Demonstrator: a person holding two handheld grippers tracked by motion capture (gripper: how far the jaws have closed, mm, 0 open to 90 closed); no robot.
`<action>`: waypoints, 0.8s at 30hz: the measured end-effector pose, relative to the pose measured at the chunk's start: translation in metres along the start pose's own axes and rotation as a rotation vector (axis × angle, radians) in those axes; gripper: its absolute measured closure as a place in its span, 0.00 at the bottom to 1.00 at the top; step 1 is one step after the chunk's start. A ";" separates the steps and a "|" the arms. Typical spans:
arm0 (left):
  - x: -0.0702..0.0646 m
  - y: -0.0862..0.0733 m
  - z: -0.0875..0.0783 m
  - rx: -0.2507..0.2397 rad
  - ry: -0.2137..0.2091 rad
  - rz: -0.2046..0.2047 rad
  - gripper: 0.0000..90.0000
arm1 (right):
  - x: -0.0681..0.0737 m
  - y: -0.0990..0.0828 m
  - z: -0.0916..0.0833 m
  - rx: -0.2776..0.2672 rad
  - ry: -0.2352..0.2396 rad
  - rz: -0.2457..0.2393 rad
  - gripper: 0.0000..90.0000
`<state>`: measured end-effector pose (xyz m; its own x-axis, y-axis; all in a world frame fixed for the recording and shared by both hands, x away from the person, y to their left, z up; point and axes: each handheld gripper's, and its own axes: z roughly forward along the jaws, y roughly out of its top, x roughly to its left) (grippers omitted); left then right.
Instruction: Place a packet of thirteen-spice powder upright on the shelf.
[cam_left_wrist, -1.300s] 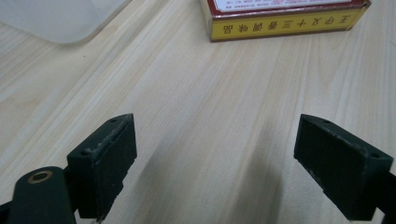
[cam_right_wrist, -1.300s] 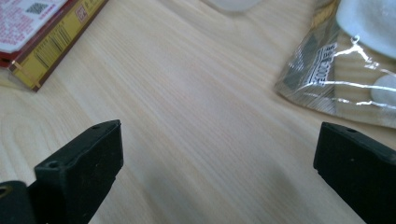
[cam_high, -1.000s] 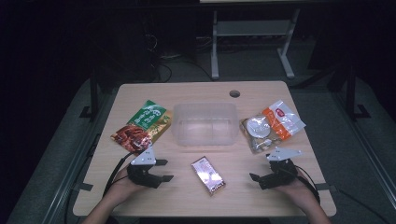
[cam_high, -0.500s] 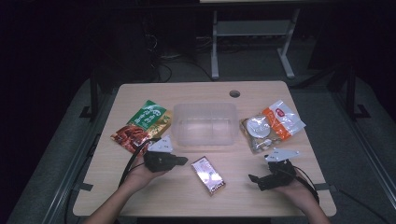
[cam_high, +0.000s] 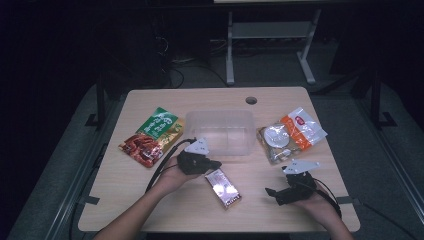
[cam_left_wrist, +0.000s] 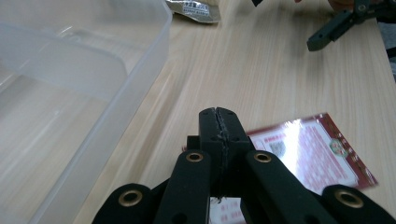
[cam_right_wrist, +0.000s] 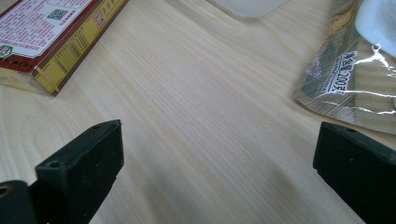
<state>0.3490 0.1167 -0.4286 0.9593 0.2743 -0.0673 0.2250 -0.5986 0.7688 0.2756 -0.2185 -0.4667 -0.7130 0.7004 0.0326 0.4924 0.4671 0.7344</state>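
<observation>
Left gripper (cam_high: 212, 164), jaws pressed together on nothing, sits at the far end of the red packet (cam_high: 223, 187) lying mid-table just near of the tub (cam_high: 220, 131); right gripper (cam_high: 272, 192) rests wide open, empty; likely next: open left jaws to grasp packet.

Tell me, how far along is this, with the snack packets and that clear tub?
Nothing looks packed yet: the clear tub is empty. The green-and-red packet and the orange-and-white packet lie beside it. The left gripper, jaws shut, sits at the red packet without holding it; the right gripper rests open. Presumably all three packets remain.
</observation>
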 end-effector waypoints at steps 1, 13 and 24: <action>0.001 0.002 0.005 0.003 0.000 -0.002 1.00 | 0.000 0.000 0.000 0.000 0.001 0.000 0.02; 0.006 0.004 0.037 0.079 0.014 -0.008 1.00 | 0.000 0.000 -0.002 -0.004 -0.003 0.003 0.02; 0.008 -0.008 0.027 0.125 0.017 -0.025 1.00 | -0.001 -0.001 -0.003 -0.013 -0.005 0.008 0.02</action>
<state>0.3594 0.1032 -0.4530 0.9502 0.3028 -0.0739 0.2698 -0.6800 0.6818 0.2744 -0.2214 -0.4650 -0.7068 0.7065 0.0353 0.4914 0.4545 0.7430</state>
